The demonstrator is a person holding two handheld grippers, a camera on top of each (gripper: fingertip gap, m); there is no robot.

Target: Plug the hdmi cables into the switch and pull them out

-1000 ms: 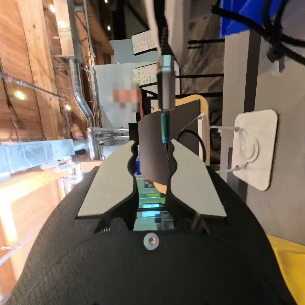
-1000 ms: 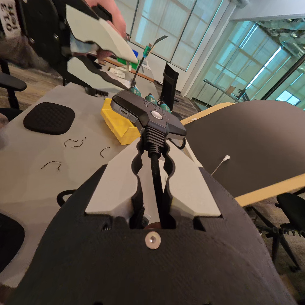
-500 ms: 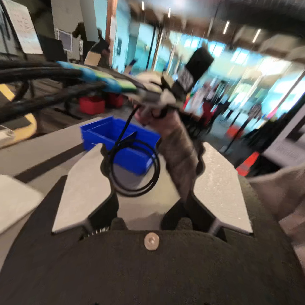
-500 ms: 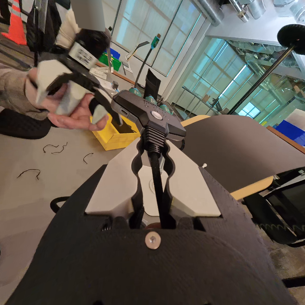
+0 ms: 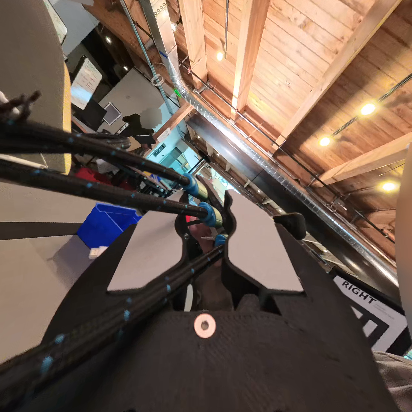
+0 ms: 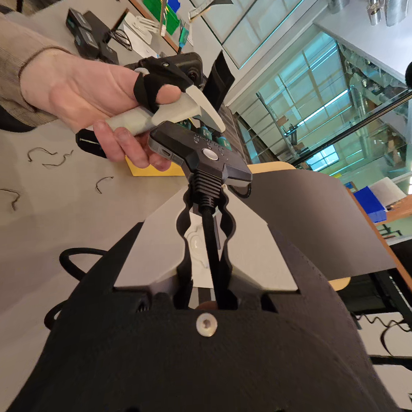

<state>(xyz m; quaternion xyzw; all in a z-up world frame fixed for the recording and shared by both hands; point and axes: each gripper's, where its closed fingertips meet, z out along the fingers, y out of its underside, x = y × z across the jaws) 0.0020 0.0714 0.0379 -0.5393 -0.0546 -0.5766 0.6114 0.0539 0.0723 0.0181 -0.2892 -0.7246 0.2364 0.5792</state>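
My right gripper [image 6: 206, 200] is shut on the ribbed strain relief of the black HDMI switch [image 6: 200, 153] and holds it above the grey table [image 6: 66, 211]. Three braided HDMI cables with teal plugs [image 6: 220, 141] sit in the switch's far side. In the left wrist view those plugs [image 5: 211, 217] lie at my left gripper [image 5: 205, 198]. Its jaws are narrowed around them, and a gap still shows beside the plugs. One cable [image 5: 156, 296] crosses its left finger. In the right wrist view a left finger [image 6: 207, 111] lies over the plugs, and the other is hidden.
A yellow bin [image 6: 153, 170] sits under the switch and a white pad [image 6: 196, 245] lies below my right fingers. Black twist ties [image 6: 42, 153] are scattered on the table. A dark divider panel [image 6: 312, 223] stands to the right. A blue bin [image 5: 104, 225] is farther off. The tips of one gripper are about 6 cm away from the tips of the other.
My left gripper swung round and came in to the back of the switch. Its jaws went from wide open to narrowed around the plugs. My right gripper kept its hold and tilted the switch.
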